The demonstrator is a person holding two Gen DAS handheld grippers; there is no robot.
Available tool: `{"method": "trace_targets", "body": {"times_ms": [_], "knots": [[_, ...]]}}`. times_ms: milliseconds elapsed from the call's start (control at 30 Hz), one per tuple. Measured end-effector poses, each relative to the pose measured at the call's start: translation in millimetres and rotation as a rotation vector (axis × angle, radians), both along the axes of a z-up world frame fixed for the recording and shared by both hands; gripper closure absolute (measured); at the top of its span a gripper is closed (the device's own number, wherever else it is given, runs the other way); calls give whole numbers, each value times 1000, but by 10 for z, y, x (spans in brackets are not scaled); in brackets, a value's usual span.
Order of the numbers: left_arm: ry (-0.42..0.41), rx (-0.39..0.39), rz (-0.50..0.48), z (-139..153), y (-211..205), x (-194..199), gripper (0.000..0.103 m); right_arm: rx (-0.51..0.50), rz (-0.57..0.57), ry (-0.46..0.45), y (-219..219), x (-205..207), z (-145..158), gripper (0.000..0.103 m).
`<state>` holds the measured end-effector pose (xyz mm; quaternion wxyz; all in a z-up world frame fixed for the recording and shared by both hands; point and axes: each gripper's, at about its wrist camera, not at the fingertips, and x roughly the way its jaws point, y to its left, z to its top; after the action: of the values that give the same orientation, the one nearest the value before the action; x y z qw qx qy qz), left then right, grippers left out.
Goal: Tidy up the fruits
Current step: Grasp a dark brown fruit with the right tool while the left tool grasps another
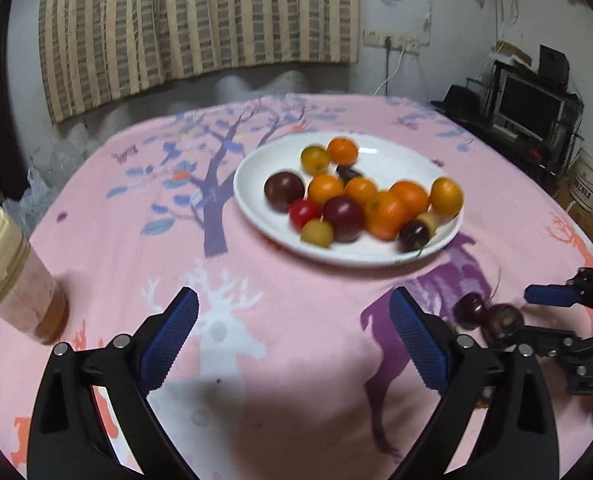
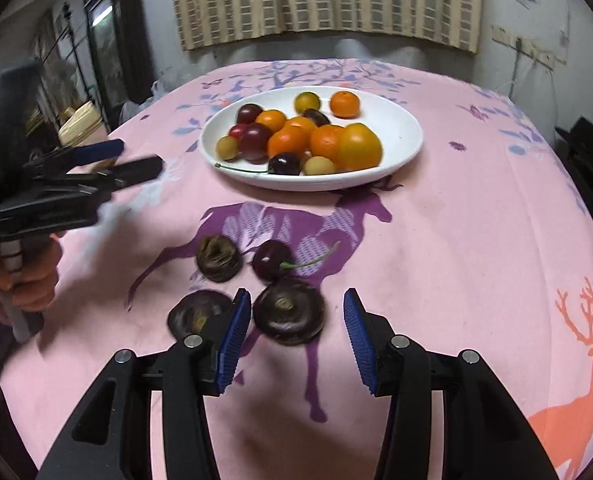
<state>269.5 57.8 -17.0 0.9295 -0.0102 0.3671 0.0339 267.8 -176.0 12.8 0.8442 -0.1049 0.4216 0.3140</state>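
We worked at a round table under a pink cloth [image 2: 456,220] printed with deer and trees, a striped curtain [image 1: 200,20] hanging on the wall behind it. A white plate [image 2: 396,136] sat toward twelve o'clock from our right gripper [image 2: 296,330], heaped with oranges [image 2: 328,140], dark plums [image 2: 254,140], small yellow fruits [image 2: 227,147] and a stemmed cherry [image 2: 284,163].

Four dark fruits lay on the cloth, well apart from the plate. A flat dark one [image 2: 289,310] rested between the right gripper's blue pads, which stood apart and did not touch it. Another flat one [image 2: 196,312] lay just at nine o'clock of the left pad, partly hidden by it. Farther toward twelve o'clock sat a wrinkled brown fruit [image 2: 219,258] and a loose cherry [image 2: 272,266] with a green stem.

Our left gripper [image 1: 292,336] hung above bare cloth, its pads spread wide and holding nothing. A capped jar [image 1: 12,272] stood at its nine o'clock.
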Motion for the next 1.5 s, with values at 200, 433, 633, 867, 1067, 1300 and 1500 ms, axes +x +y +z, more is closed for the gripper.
{"method": "trace_targets", "body": {"times_ms": [200, 433, 633, 867, 1067, 1300, 1500], "knots": [[35, -149, 50, -39, 250, 24, 9, -42, 0, 25, 36, 10, -92, 54], [45, -152, 29, -48, 208, 19, 9, -105, 10, 2, 117, -18, -188, 55], [39, -134, -3, -33, 114, 0, 9, -125, 20, -28, 164, -55, -188, 60], [102, -209, -84, -132, -44, 14, 9, -10, -73, -17, -64, 66, -26, 60], [185, -285, -206, -237, -383, 93, 23, 29, -142, 14, -202, 168, -14, 60], [265, -302, -194, -359, -587, 267, 43, 35, -137, 11, -202, 146, -6, 60], [256, -216, -202, -358, -748, 267, 49, 45, -136, 8, -209, 134, 13, 60]]}}
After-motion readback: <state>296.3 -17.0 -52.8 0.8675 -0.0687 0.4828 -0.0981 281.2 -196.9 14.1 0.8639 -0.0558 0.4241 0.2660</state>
